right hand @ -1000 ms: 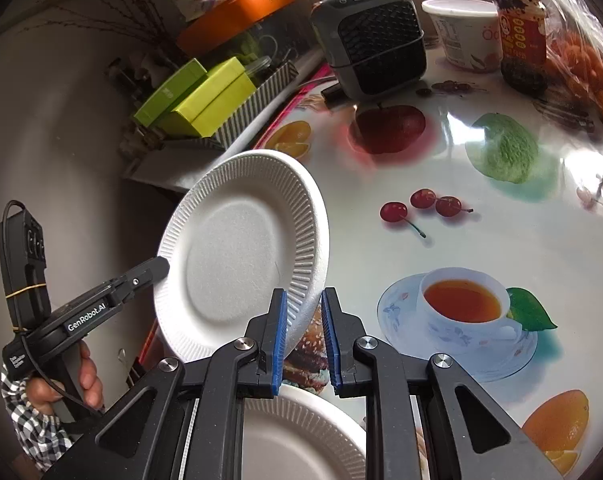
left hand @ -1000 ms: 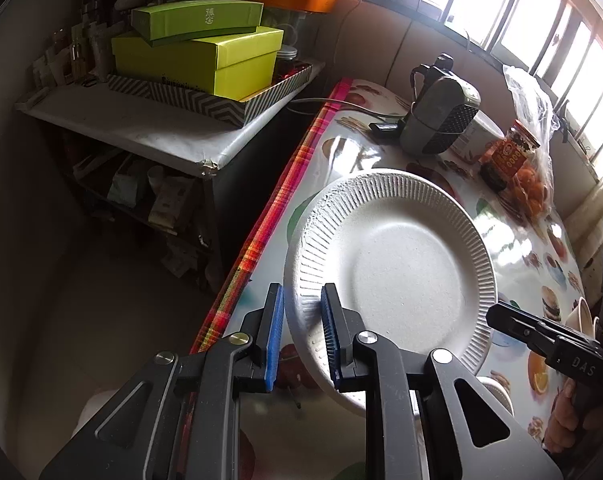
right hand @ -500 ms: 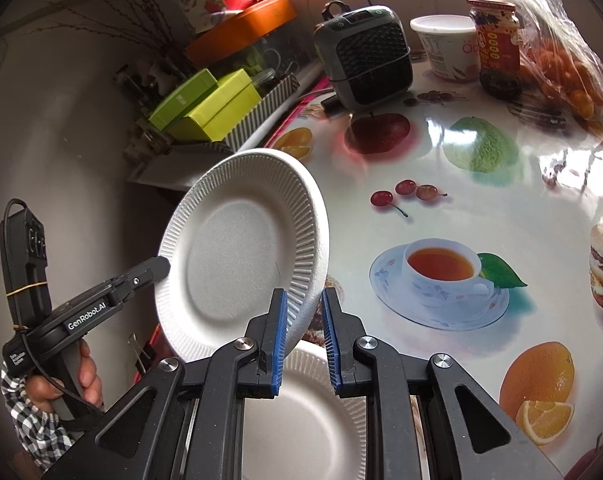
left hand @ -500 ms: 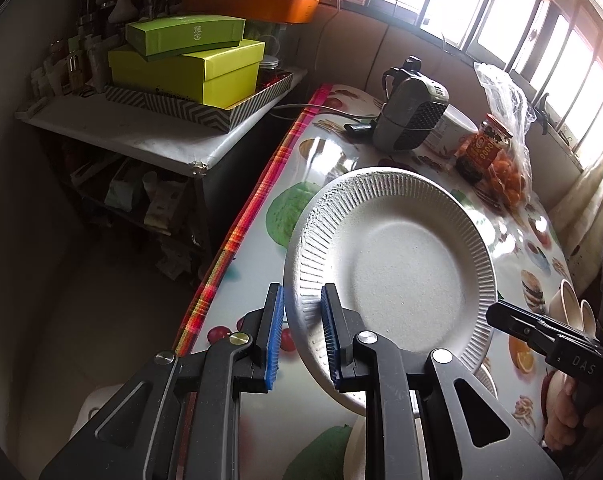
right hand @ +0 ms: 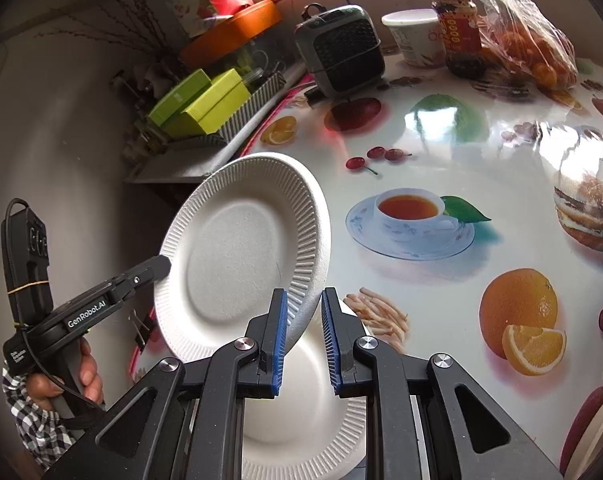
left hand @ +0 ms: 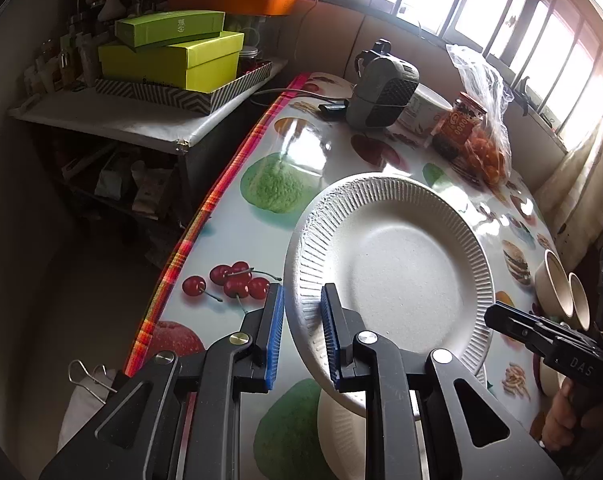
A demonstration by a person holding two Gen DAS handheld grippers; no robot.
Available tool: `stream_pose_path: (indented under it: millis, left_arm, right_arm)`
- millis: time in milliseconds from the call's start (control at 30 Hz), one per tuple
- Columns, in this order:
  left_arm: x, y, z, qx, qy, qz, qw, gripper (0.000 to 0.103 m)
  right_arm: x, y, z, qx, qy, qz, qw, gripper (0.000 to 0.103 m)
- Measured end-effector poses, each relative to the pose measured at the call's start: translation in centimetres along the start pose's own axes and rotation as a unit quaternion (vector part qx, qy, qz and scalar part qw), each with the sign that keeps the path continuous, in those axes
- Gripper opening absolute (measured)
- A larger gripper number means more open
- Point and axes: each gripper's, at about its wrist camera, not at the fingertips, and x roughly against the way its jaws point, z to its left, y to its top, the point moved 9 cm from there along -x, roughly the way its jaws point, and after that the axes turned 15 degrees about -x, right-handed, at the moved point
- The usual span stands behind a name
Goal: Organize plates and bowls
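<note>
A white paper plate is held tilted above the table between both grippers. My left gripper is shut on its near-left rim; it shows in the right wrist view at the plate's left edge. My right gripper is shut on the plate's right rim; it shows in the left wrist view. A second white paper plate lies on the table right under the held one, partly hidden. Two beige paper bowls stand at the table's right.
A printed fruit tablecloth covers the table. At the back stand a grey heater, a white tub, a red-labelled jar and a bag of oranges. Green boxes sit on a side shelf left.
Both grippers have carried the plate back towards the near end of the table and lower, over the second plate. Their grip on the rim is unchanged.
</note>
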Motion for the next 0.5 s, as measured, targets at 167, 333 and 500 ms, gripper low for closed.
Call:
stream_pose_path:
  millis: [167,333,500]
  left_arm:
    - [0.5,-0.9,-0.7,-0.005,-0.002,0.0,1.0,0.02]
    - [0.9,-1.8,-1.3,-0.009,-0.007,0.002,0.9999,0.02]
    - [1.0,-2.9,-2.2,-0.016,-0.012,0.006,0.9998,0.02]
  right_arm:
    - [0.7,-1.1,-0.4,-0.007,0.002,-0.003,1.0,0.018]
    - [1.5,-2.3,-1.0,-0.015,0.005,-0.005,1.0,0.018]
    - [2.2,-3.7,-1.8,-0.021,0.002,-0.006,1.0,0.018]
